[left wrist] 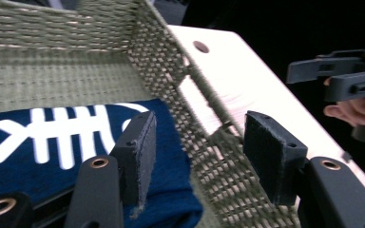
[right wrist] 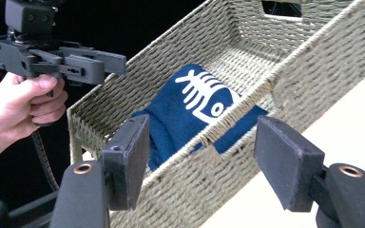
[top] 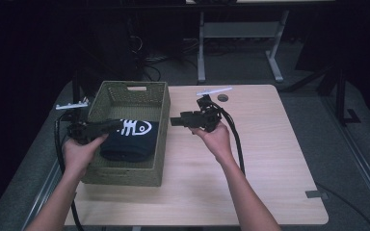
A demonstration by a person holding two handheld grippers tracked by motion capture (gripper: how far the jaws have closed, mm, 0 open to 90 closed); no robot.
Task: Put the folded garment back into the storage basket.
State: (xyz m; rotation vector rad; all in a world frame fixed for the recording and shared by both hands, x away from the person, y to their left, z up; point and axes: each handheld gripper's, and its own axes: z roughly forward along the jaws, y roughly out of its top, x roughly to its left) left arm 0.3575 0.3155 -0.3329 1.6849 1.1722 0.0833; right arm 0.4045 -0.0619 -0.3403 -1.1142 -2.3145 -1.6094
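My left gripper (left wrist: 195,156) sits nearest the lens, jaws spread and pinching nothing, straddling the near wall of the woven basket (left wrist: 204,142): one pad hangs over the folded navy shirt (left wrist: 66,156) with its white fish-skeleton print, the other outside above the wooden table (left wrist: 247,80). The shirt lies inside the basket, toward my end. My right gripper (top: 183,120) hovers just beside the basket's right wall, jaws also spread and empty. I judge the packing done; only drawing both hands away remains.
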